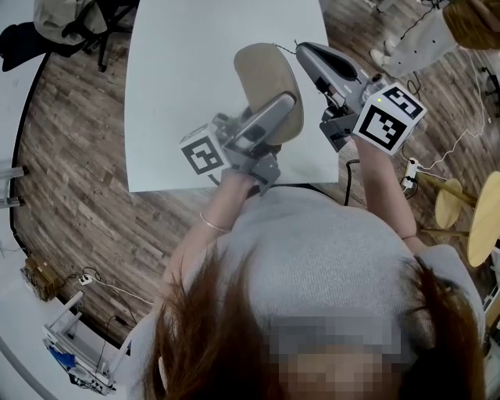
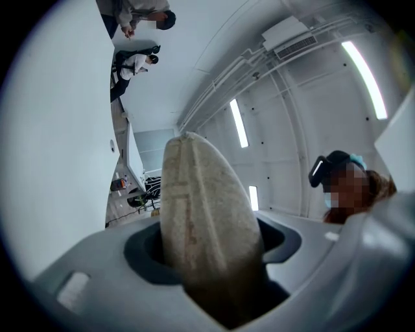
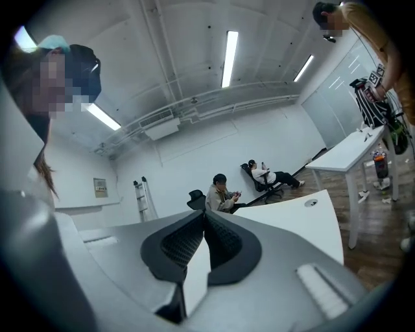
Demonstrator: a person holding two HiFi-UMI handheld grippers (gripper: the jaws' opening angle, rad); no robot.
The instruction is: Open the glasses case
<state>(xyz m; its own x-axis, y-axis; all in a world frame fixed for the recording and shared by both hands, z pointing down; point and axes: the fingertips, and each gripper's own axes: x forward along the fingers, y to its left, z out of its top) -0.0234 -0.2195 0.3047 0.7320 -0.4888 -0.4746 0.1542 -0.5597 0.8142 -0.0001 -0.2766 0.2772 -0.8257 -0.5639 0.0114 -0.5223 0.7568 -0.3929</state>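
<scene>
The glasses case (image 1: 266, 78) is a beige, oval, fabric-covered shell, held up over the white table (image 1: 180, 94). My left gripper (image 1: 273, 113) is shut on its near end, one jaw on each broad side. In the left gripper view the case (image 2: 207, 214) stands up between the jaws of the left gripper (image 2: 211, 262) with its seam edge facing the camera, and its lid is shut. My right gripper (image 1: 311, 51) is just right of the case and apart from it. The right gripper (image 3: 204, 227) shows its ribbed pads (image 3: 224, 243) pressed together with nothing between them.
The table's near edge runs just in front of the person's body. A dark chair (image 1: 78, 23) stands at the far left corner. Round wooden stools (image 1: 449, 203) and floor cables are at the right. Seated people (image 3: 224, 194) and another table (image 3: 350, 152) are far off.
</scene>
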